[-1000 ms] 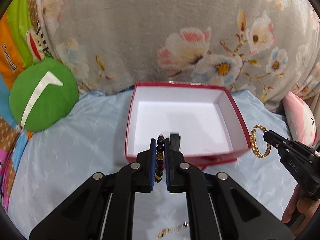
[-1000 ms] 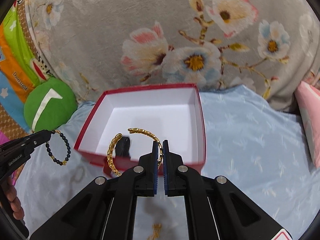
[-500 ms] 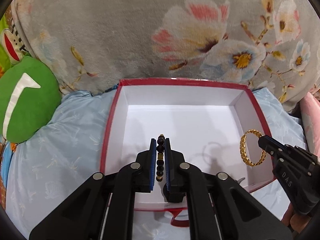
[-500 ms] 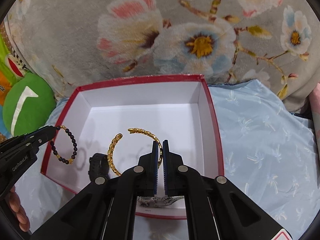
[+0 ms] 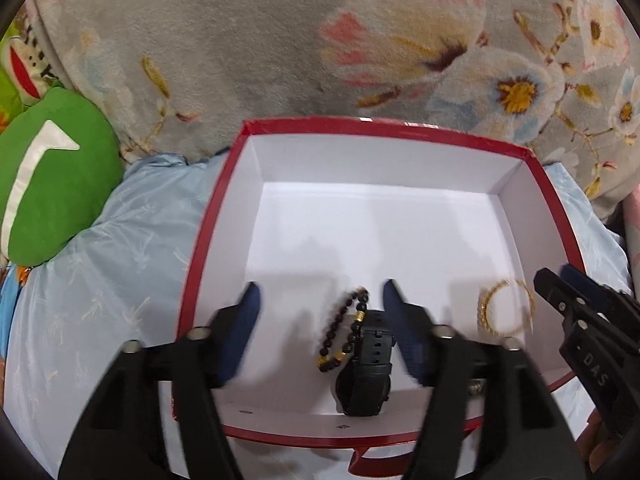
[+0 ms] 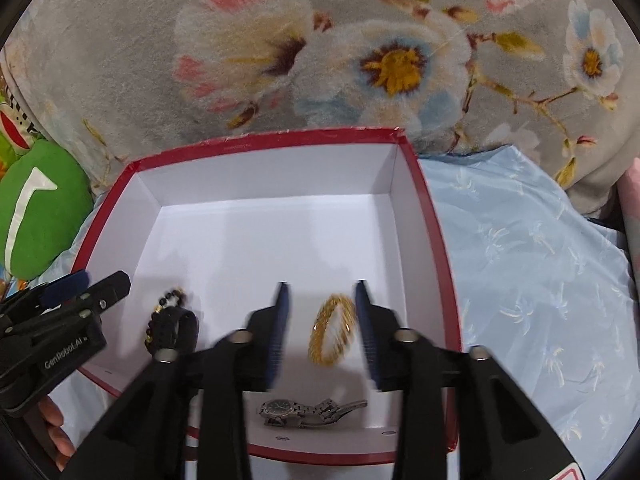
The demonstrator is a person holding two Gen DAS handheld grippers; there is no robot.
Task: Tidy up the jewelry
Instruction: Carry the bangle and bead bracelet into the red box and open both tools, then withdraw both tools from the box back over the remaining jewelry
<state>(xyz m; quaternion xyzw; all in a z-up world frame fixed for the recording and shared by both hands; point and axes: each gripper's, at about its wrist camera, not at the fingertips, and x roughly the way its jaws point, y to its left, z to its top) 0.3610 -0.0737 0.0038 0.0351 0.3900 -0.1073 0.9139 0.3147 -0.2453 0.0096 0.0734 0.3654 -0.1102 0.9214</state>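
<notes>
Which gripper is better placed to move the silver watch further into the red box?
Right. The silver watch lies just below the open right gripper. The left gripper stands over the beaded bracelet, further away.

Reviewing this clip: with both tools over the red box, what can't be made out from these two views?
- Gold bangle: motion-blurred in the right wrist view, so whether it has landed on the box floor is unclear.
- Black watch: its face is hidden; the left wrist view shows only the strap side.
- Bead bracelet: leaning on the watch or merely beside it, unclear.
- Silver watch: dial too small to read.
</notes>
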